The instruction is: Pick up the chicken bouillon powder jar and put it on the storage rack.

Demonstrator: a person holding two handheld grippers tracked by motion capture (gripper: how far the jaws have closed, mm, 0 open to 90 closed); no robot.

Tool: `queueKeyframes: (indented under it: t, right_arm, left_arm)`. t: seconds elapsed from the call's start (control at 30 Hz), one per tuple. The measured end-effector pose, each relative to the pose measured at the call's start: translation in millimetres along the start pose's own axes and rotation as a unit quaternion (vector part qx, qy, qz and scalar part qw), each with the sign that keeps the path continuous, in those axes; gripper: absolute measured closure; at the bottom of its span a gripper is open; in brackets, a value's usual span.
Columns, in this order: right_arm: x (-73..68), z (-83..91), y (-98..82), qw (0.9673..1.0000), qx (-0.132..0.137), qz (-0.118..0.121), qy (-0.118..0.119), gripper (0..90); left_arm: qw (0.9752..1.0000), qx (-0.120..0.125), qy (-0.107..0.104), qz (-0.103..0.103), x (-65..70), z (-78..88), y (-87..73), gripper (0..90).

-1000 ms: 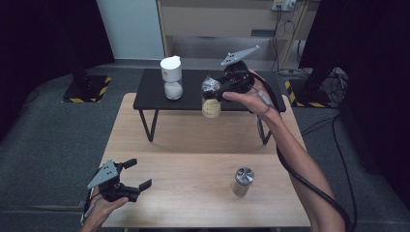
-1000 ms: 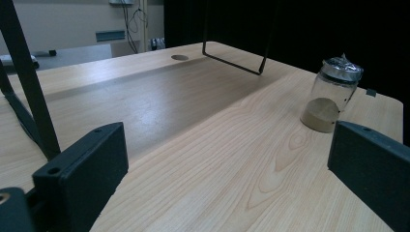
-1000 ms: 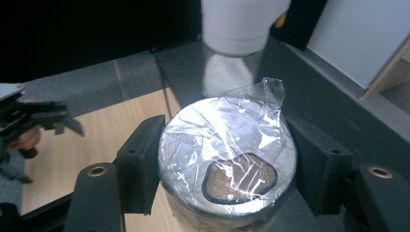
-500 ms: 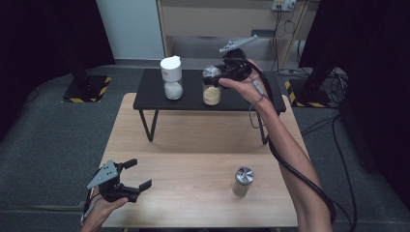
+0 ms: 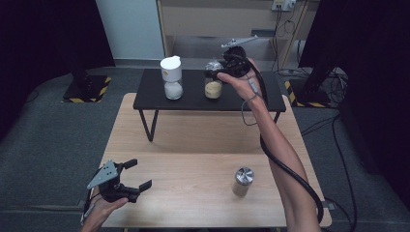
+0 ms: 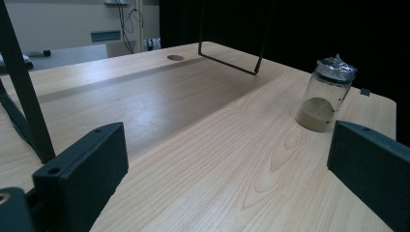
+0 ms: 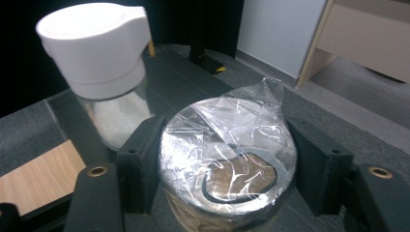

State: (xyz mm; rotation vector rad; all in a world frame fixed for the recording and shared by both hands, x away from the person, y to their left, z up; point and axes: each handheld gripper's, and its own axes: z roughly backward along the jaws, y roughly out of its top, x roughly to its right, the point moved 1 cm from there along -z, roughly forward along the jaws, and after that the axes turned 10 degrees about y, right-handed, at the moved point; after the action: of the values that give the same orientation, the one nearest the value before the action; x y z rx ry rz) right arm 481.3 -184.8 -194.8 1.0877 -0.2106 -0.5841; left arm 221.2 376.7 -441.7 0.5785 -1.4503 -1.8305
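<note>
Placing step: right gripper (image 5: 220, 71) pinches the wrapped jar (image 7: 227, 164) at upper centre, seemingly resting on the black shelf (image 5: 193, 99); next, release. Left gripper (image 5: 133, 176), lower left, spread, idle.

Your left gripper (image 5: 131, 178) is black, with a grey three-cornered plate on top and two blocky jaws, each with a small screw hole near its base. Your right gripper (image 5: 216, 71) matches it: brass-ringed screws behind the jaws, a thick black cable trailing back along your bare forearm.
</note>
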Motion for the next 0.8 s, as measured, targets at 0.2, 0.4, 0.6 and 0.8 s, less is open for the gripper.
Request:
queueKeyframes:
  t: [0.2,0.4,0.6,0.8]
  right_arm:
    - [2.3,-1.9,-0.9,1.0000,-0.002,-0.005,-0.001,35.1]
    - [3.9,-4.9,-3.5,1.0000,-0.001,-0.008,0.002,35.1]
    - [4.0,-8.8,-3.3,0.9999,-0.008,-0.008,0.003,35.2]
    - [4.9,-9.5,-5.3,0.9999,-0.005,-0.011,0.004,35.1]
  left_arm:
    - [1.0000,0.000,0.000,0.001,-0.1,-0.1,-0.2,0.0]
    - [1.0000,0.000,0.000,0.001,0.0,0.0,-0.1,0.0]
    - [1.0000,0.000,0.000,0.001,-0.2,0.0,-0.1,0.0]
    - [1.0000,0.000,0.000,0.000,-0.3,0.1,-0.1,0.0]
